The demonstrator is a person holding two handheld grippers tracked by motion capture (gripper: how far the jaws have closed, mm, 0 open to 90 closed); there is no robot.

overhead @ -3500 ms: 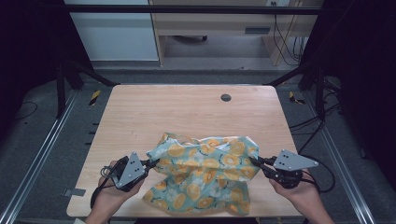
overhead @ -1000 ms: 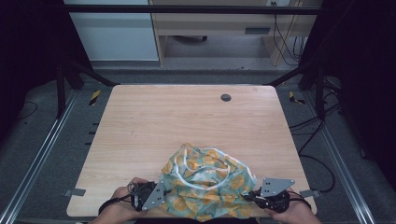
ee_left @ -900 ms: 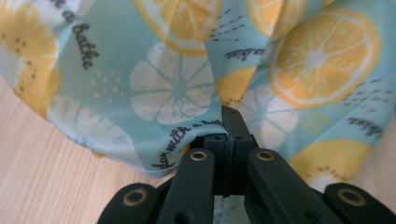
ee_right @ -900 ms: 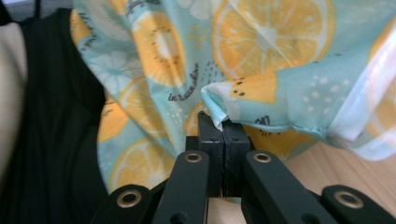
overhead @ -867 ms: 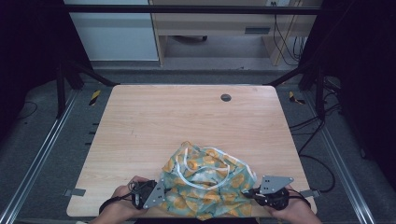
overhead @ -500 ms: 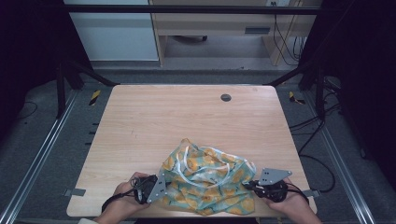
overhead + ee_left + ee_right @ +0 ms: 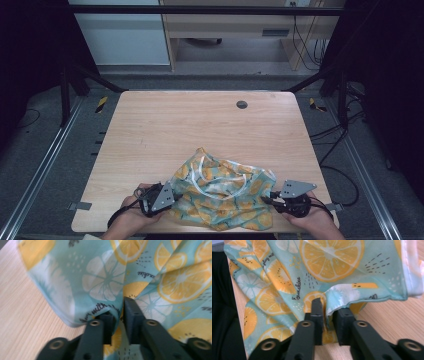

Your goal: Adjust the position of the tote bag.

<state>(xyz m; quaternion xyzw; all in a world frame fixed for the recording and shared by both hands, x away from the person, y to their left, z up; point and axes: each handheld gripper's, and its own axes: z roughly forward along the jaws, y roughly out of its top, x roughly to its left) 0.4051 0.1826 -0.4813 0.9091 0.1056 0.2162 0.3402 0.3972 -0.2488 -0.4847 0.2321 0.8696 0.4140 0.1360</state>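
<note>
A crumpled light-blue cloth printed with lemon slices (image 7: 222, 192) lies at the near edge of the wooden table (image 7: 200, 125). My left gripper (image 7: 174, 198) is at the cloth's left end and my right gripper (image 7: 265, 199) at its right end. In the left gripper view the jaws (image 7: 119, 312) stand slightly apart, with a fold of the cloth (image 7: 105, 285) hanging loose between them. The right gripper's jaws (image 7: 328, 312) also show a small gap around a cloth (image 7: 324, 260) fold. Both pairs of jaws have just been opening.
A round dark cable hole (image 7: 242, 104) sits near the table's far edge. The far half of the tabletop is bare wood. Metal frame rails run along both sides of the table, and cables lie on the floor at the right.
Since 3.5 s ago both hands drew the cloth back to the near edge. Over the last second the bunched cloth has sunk and spread a little wider; the hands have barely shifted.
</note>
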